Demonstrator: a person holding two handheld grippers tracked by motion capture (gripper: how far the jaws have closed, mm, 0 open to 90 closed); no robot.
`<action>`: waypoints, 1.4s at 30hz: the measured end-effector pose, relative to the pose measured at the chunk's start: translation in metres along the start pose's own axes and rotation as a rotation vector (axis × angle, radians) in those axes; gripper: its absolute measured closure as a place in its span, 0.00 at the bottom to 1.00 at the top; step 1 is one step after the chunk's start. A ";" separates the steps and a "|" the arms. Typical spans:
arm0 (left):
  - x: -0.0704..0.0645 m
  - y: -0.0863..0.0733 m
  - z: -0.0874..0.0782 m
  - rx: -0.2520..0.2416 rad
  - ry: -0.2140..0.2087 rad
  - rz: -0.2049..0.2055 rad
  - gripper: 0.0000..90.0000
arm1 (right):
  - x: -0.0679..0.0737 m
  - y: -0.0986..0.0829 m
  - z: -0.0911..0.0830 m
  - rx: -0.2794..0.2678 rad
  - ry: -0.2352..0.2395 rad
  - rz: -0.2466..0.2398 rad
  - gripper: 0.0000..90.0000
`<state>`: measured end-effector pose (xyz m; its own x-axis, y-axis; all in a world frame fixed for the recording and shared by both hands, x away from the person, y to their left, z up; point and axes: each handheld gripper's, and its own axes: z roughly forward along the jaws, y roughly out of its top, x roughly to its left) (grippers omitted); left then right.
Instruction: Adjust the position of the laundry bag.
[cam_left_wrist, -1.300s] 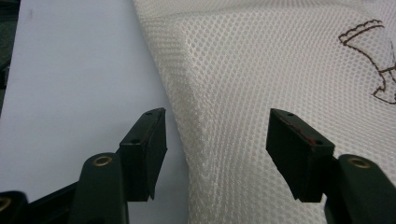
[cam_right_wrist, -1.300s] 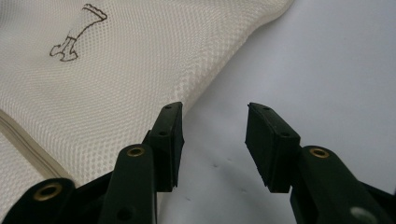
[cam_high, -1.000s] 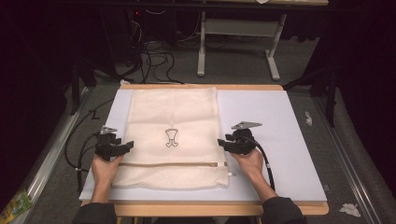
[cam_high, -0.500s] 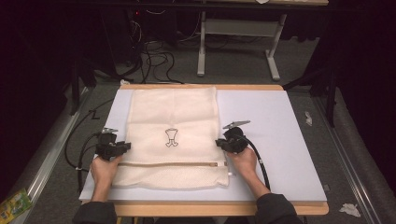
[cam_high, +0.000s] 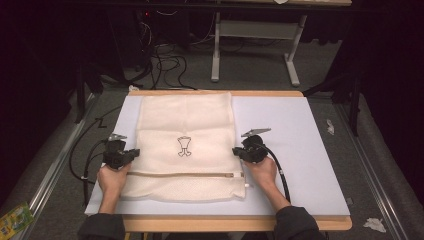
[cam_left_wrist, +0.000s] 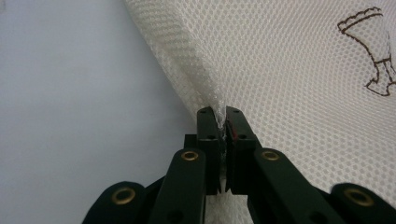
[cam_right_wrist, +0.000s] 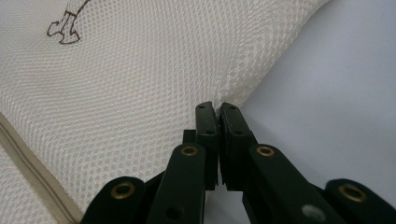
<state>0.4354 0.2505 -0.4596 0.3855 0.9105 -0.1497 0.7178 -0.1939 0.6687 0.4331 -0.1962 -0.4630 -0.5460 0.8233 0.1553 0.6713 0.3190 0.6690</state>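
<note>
Mesh bag (cam_high: 185, 145) edges are pinched by left hand-held gripper (cam_left_wrist: 222, 122) & right hand-held gripper (cam_right_wrist: 217, 112); both should be lifted evenly, w/ tension kept equal

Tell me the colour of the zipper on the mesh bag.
Beige zipper on the cream mesh bag, clearest in high view.

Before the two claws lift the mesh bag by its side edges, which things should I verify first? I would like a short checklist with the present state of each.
1. Left claw shut on the edge of the mesh laundry bag: ok, mesh is pinched between the jaws.
2. Right claw shut on the opposite edge: ok.
3. Both grips level across the bag: ok in the high view.
4. Zipper closed: ok, it looks closed.
5. Bag empty: cannot tell.
6. Cables off the bag: ok.
</note>
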 end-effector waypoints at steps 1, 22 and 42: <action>0.000 0.001 0.000 0.003 -0.001 0.001 0.96 | -0.001 0.000 0.000 0.003 -0.001 0.000 0.98; -0.010 0.008 0.000 -0.054 -0.053 -0.010 0.96 | -0.012 -0.005 -0.013 -0.022 -0.023 0.020 0.99; -0.034 0.018 0.005 -0.071 -0.106 0.030 0.96 | -0.032 -0.012 -0.035 -0.043 -0.064 0.025 0.98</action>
<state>0.4381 0.2139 -0.4460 0.4680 0.8604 -0.2019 0.6634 -0.1911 0.7235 0.4249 -0.2423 -0.4504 -0.4951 0.8596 0.1264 0.6614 0.2785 0.6964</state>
